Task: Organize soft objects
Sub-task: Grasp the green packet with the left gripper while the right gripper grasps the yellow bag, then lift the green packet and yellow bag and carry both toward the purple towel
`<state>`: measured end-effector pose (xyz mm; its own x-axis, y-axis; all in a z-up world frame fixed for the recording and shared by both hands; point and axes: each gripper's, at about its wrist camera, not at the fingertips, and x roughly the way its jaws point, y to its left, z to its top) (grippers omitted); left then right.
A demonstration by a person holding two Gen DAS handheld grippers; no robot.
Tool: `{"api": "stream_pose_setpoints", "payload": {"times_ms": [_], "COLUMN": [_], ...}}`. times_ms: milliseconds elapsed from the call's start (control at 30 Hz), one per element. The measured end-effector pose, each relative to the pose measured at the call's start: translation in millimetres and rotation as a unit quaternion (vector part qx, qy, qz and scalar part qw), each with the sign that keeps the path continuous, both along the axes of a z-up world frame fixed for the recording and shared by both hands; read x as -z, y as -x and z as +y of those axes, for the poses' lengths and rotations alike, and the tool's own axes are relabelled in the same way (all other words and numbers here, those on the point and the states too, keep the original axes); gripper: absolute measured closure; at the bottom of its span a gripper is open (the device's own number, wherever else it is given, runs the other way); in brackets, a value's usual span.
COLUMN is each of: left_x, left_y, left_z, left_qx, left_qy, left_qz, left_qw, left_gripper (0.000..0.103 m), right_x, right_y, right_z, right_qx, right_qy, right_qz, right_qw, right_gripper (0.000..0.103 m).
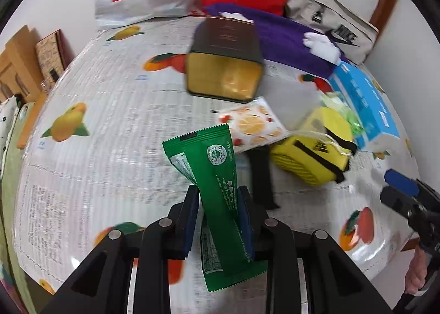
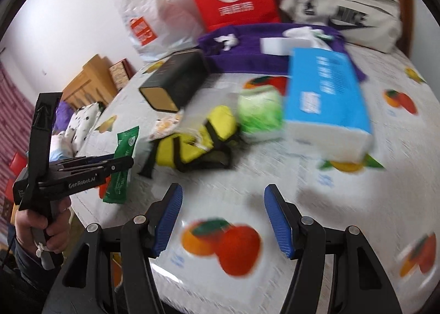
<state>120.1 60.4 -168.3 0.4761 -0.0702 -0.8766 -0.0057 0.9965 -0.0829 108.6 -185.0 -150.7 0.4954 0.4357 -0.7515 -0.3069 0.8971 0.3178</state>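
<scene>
Nearer the cameras than the dark gold-ended box (image 1: 224,59), the left gripper (image 1: 218,198) pinched a green snack packet (image 1: 211,176) between its blue pads, lifted over the fruit-print tablecloth (image 1: 90,165). Just right of that box lay a yellow pouch (image 2: 192,140), a green-and-white bundle (image 2: 260,110) and a blue tissue pack (image 2: 324,94). The right gripper (image 2: 222,220) stood open and empty, well short of the box
</scene>
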Motion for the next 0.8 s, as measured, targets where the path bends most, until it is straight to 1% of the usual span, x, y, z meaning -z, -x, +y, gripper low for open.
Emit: {"api": "stream_pose_setpoints", "payload": {"times_ms": [100, 267, 333, 400, 500, 567, 600, 633, 667, 700, 733, 800], "left_x": [3, 10, 15, 15, 15, 15, 15, 15, 15, 15, 15, 15], "left_y": [0, 2, 1, 2, 0, 0, -1, -2, -2, -2, -2, -3], "left_z": [7, 18, 21, 21, 22, 21, 21, 21, 21, 20, 20, 19], "left_qx": [-0.006, -0.004, -0.003, 0.0, 0.004, 0.007, 0.007, 0.007, 0.007, 0.007, 0.006, 0.007], "left_qy": [-0.014, -0.005, 0.001, 0.003, 0.008, 0.006, 0.007, 0.008, 0.008, 0.007, 0.007, 0.004], "left_qz": [-0.001, 0.006, 0.012, 0.008, 0.008, 0.008, 0.008, 0.009, 0.009, 0.009, 0.009, 0.008], "left_qw": [0.9999, 1.0, 0.9999, 1.0, 0.9999, 0.9999, 0.9999, 0.9999, 0.9999, 0.9999, 0.9999, 0.9999], "left_gripper": [0.076, 0.076, 0.075, 0.075, 0.074, 0.074, 0.074, 0.073, 0.073, 0.072, 0.072, 0.071], "right_x": [1, 8, 13, 17, 25, 32, 35, 34, 33, 31, 28, 22], "right_y": [-17, -36, -43, -48, -56, -59, -60, -60, -59, -57, -55, -52], "right_z": [16, 33, 35, 37, 46, 51, 54, 56, 57, 59, 57, 52], "right_qx": [-0.006, 0.001, 0.006, 0.008, 0.009, -0.001, -0.003, 0.0, -0.004, -0.006, -0.004, -0.009], "right_qy": [-0.006, -0.001, -0.008, -0.012, 0.0, -0.005, -0.007, -0.002, 0.001, 0.008, 0.013, -0.004], "right_qz": [0.002, 0.014, 0.024, 0.03, 0.039, 0.049, 0.051, 0.043, 0.037, 0.03, 0.021, 0.013], "right_qw": [1.0, 1.0, 1.0, 0.999, 0.999, 0.999, 0.999, 0.999, 0.999, 0.999, 1.0, 1.0], "right_gripper": [0.041, 0.041, 0.041, 0.041, 0.041, 0.042, 0.045, 0.057, 0.076, 0.083, 0.087, 0.089]}}
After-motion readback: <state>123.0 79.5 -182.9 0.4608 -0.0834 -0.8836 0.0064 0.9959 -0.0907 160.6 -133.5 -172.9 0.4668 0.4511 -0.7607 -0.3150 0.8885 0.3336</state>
